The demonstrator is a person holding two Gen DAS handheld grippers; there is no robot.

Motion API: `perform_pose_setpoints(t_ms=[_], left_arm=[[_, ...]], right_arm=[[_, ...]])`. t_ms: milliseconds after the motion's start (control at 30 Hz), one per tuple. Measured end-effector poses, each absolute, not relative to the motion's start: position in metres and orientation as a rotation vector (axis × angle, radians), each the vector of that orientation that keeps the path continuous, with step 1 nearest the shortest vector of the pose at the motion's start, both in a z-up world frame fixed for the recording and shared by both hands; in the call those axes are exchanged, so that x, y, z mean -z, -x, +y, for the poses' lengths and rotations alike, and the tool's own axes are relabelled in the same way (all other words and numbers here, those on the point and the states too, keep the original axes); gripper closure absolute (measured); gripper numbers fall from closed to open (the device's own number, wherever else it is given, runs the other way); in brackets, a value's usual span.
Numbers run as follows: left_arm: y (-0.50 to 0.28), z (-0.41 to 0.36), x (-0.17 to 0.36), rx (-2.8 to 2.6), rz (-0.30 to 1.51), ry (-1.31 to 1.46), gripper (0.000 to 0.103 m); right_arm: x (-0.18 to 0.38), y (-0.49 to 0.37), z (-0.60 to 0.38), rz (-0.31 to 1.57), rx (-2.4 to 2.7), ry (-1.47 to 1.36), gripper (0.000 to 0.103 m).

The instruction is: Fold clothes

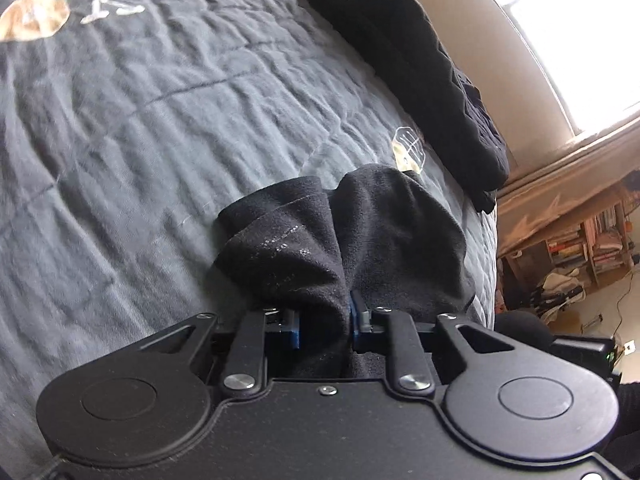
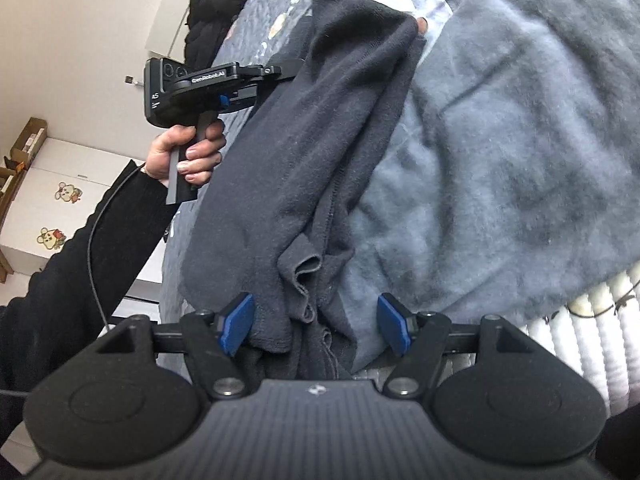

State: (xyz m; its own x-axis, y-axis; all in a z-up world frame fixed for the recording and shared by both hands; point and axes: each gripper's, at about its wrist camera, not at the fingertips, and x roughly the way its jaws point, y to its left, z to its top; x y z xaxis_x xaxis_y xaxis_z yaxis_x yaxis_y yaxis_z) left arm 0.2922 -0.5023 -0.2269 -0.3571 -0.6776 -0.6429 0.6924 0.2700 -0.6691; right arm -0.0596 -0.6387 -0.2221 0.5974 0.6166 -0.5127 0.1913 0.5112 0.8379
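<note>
A dark fleece garment [image 2: 320,140] lies stretched along the bed. In the left wrist view a bunch of this garment [image 1: 340,240] rises between the blue pads, and my left gripper [image 1: 325,320] is shut on it. The right wrist view shows a hand [image 2: 192,152] holding the left gripper's body [image 2: 192,80] at the garment's far left edge, with its fingertips hidden by cloth. My right gripper [image 2: 316,326] stands open at the near end. Crumpled folds of the garment lie between its blue pads [image 2: 238,324], which are wide apart and do not squeeze it.
The bed has a grey quilt [image 1: 160,140] with pale printed figures. A black folded garment [image 1: 420,80] lies at its far edge by the wall. A fuzzy grey blanket [image 2: 500,120] lies right of the fleece. A white cabinet [image 2: 60,200] and a bookshelf [image 1: 580,248] stand beyond the bed.
</note>
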Motion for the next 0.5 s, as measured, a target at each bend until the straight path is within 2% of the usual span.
perform_pose_setpoints(t_ms=[200, 333, 500], left_arm=[[-0.293, -0.505, 0.231, 1.416, 1.317, 0.004, 0.081], [-0.292, -0.504, 0.233, 1.415, 1.312, 0.007, 0.079], [-0.29, -0.503, 0.233, 1.411, 1.299, 0.008, 0.079]], right_arm=[[0.219, 0.053, -0.636, 0.947, -0.317, -1.11, 0.03], [0.222, 0.047, -0.633, 0.919, -0.413, -1.229, 0.03], [0.214, 0.033, -0.613, 0.932, -0.394, -1.161, 0.033]])
